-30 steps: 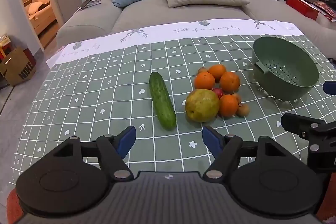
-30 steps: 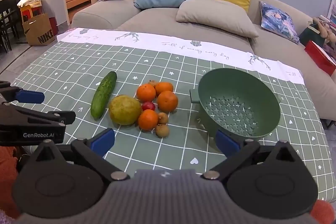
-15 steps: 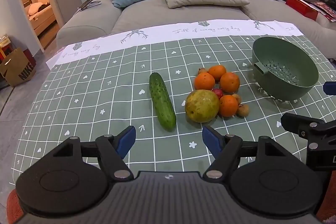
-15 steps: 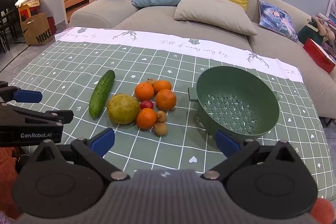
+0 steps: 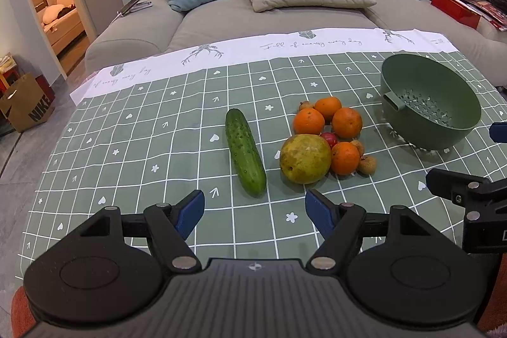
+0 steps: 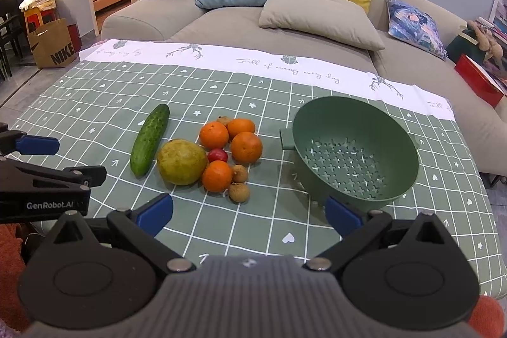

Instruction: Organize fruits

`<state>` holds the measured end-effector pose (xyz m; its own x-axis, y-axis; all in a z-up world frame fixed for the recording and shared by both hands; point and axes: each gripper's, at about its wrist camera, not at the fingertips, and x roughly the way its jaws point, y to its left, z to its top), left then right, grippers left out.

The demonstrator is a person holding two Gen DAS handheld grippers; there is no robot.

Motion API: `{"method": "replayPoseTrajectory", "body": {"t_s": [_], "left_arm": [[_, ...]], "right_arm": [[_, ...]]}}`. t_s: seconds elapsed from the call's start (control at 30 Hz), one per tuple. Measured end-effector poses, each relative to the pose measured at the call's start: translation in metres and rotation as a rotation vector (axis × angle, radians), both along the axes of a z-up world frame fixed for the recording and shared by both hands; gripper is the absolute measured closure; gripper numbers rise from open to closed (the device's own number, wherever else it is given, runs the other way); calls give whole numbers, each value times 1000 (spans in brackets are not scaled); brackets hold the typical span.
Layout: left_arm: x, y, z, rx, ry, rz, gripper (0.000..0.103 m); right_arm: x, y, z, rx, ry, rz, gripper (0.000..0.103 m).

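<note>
On the green checked tablecloth (image 6: 95, 103) the fruit sits in one tight cluster: four oranges (image 6: 214, 134), a large yellow-green pear (image 6: 182, 161), a small red fruit (image 6: 217, 155) and some brown longans (image 6: 239, 191), with a cucumber (image 6: 150, 139) just beside them. An empty green colander (image 6: 355, 148), tilted toward the cameras, stands near the pile, probably as the destination. Both the left gripper (image 5: 253, 208) and right gripper (image 6: 248, 211) hover released and empty, short of the fruit, seemingly poised for a first pick.
</note>
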<state>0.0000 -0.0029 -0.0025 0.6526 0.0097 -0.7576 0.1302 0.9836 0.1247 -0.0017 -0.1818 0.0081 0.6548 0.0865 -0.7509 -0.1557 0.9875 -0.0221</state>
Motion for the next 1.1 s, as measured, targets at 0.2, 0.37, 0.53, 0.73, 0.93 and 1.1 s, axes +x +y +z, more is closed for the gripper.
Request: {"method": "replayPoseTrajectory", "body": {"t_s": [0.2,0.37,0.53,0.73,0.93,1.1], "left_arm": [[0,0,0,0,1,1,18],[0,0,0,1,2,0,18],[0,0,0,1,1,0,18],[0,0,-1,1,2,1,18],[0,0,-1,0,1,-1,18],[0,0,-1,1,1,0,18]], "right_arm": [[0,-1,-1,2,2,-2,5],[1,0,-1,1,1,-4,5],[1,-1,-2,3,5,-7,5],[1,-1,-2,3,7,-8,5],[1,-3,-4,4,11,-16,5],[2,-4,-4,5,15,-18,5]]}}
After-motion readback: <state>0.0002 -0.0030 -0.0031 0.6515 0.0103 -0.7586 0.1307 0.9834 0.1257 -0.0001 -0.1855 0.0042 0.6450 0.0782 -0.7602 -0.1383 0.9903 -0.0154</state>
